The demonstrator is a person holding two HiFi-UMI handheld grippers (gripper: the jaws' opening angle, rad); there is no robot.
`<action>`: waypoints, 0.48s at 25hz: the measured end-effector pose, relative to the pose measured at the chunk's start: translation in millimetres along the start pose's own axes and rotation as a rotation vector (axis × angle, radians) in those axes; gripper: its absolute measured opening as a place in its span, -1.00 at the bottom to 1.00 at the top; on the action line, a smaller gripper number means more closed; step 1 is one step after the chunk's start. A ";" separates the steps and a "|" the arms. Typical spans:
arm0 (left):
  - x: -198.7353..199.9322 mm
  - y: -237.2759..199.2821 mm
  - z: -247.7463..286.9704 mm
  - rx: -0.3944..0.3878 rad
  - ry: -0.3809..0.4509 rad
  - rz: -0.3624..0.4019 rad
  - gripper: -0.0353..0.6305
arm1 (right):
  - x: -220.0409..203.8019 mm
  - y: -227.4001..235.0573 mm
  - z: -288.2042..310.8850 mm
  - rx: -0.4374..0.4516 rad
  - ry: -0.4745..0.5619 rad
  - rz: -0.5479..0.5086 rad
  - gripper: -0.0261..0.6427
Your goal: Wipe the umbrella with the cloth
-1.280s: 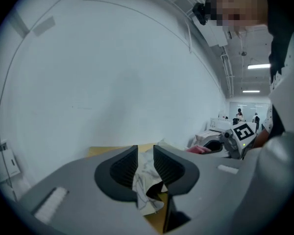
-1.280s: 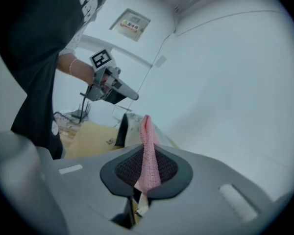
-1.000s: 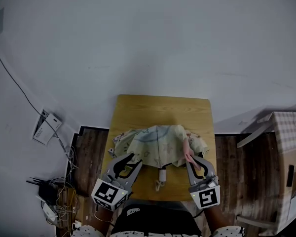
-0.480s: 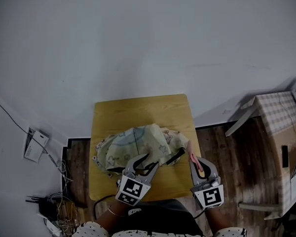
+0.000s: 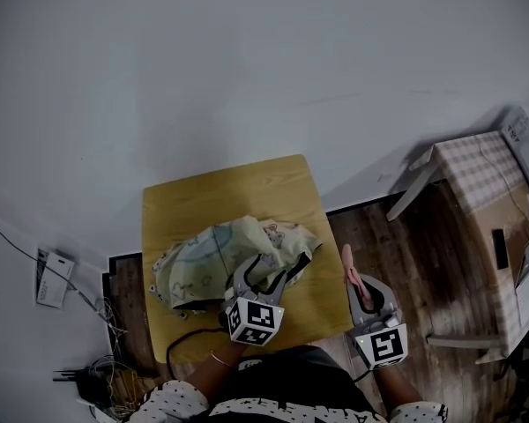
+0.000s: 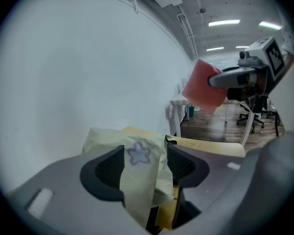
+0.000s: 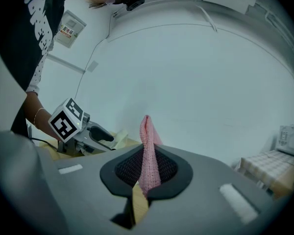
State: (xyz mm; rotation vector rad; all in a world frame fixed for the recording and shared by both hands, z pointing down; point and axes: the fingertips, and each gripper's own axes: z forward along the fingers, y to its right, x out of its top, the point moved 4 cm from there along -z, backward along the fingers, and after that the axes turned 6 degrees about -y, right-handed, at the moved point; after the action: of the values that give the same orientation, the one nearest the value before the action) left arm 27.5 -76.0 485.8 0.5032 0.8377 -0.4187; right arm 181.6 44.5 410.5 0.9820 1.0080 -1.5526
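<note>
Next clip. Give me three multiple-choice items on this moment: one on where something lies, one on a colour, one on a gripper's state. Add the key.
1. Where is the collapsed pale yellow star-printed fabric umbrella?
A. heaped on top of the small wooden table
B. lifted clear of the table
C. under the table

2. What colour is the small woven cloth?
A. blue
B. pink
C. green

3. In what state is the right gripper?
A. open and empty
B. shut on the umbrella
C. shut on the cloth

Key:
1 A: the head view shows the umbrella lying on the tabletop.
2 B: both gripper views show the cloth as pink.
3 C: the right gripper view shows both pads pressed against the cloth.
</note>
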 end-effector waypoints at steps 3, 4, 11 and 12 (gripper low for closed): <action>1.8 2.1 10.4 0.019 -0.008 0.027 -0.12 | 0.9 6.6 -5.0 -0.019 -0.011 -0.018 -0.82; 1.4 1.7 12.3 0.028 -0.011 0.026 -0.13 | 1.1 8.0 -5.8 -0.024 -0.014 -0.022 -0.82; 2.3 -11.3 3.3 0.074 0.031 0.011 -0.89 | 4.3 6.1 9.2 -0.016 -0.012 -0.022 -0.82; 2.5 -13.0 0.0 0.074 0.041 0.001 -0.89 | 5.4 3.2 11.7 -0.007 -0.007 -0.019 -0.82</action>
State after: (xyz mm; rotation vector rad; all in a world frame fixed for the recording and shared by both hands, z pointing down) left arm 22.0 -86.8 480.5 0.5824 0.8637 -0.4413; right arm 182.6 31.4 408.8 0.9639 1.0197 -1.5656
